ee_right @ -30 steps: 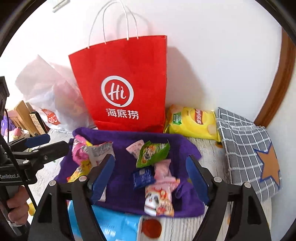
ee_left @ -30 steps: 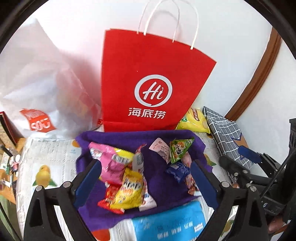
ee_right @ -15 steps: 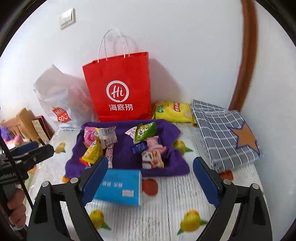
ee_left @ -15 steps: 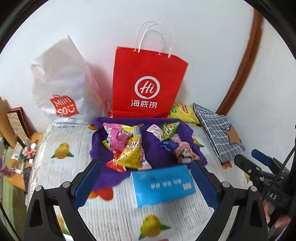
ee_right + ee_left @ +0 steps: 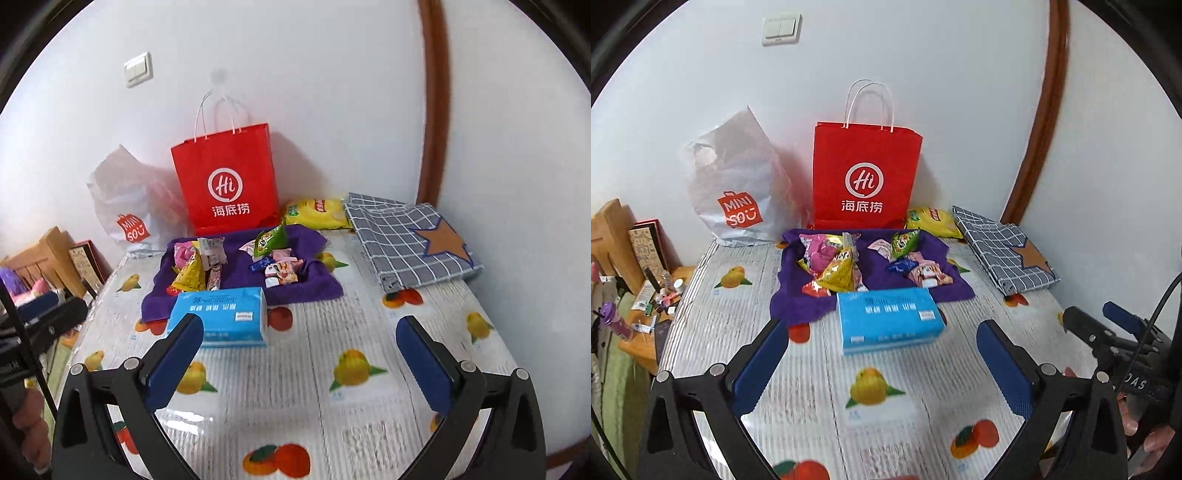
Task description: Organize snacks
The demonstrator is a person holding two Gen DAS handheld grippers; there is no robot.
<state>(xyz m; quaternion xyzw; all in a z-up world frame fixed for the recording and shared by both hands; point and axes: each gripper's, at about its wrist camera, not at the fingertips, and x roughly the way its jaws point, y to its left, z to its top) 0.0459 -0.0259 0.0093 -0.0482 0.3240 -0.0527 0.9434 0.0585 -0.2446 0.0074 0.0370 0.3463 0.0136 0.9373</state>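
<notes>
**Both grippers empty, well short of the snack pile**

Your left gripper (image 5: 879, 365) has nothing btwn its blue pads; jaws are opening, near full spread, over bare fruit-print tablecloth (image 5: 827, 417). Right gripper (image 5: 299, 363) same: jaws opening, nothing btwn them, tablecloth only below. Neither touches anything.

Just ahead of both sits the blue tissue pack (image 5: 888, 319), its far edge overlapping the purple towel (image 5: 798, 306). On the towel, two clusters of snack packets: left cluster w/ the yellow triangular packet (image 5: 842, 275) and a pink packet (image 5: 820, 253); right cluster w/ the green triangular packet (image 5: 905, 242) and small pink and blue wrappers. Behind, against the wall: red paper bag (image 5: 864, 181), white plastic shopping bag (image 5: 738, 192), yellow chip bag (image 5: 932, 221). Grey checked cloth (image 5: 1004, 251) lies to the right.

Looks like you're btwn steps: either sorting is done or not begun, can't tell which. If more is needed, next move means reaching over the tissue pack w/o nudging it, picking one loose packet per gripper. Foil wrappers prob. slip and crumple, so close on a flat edge.
</notes>
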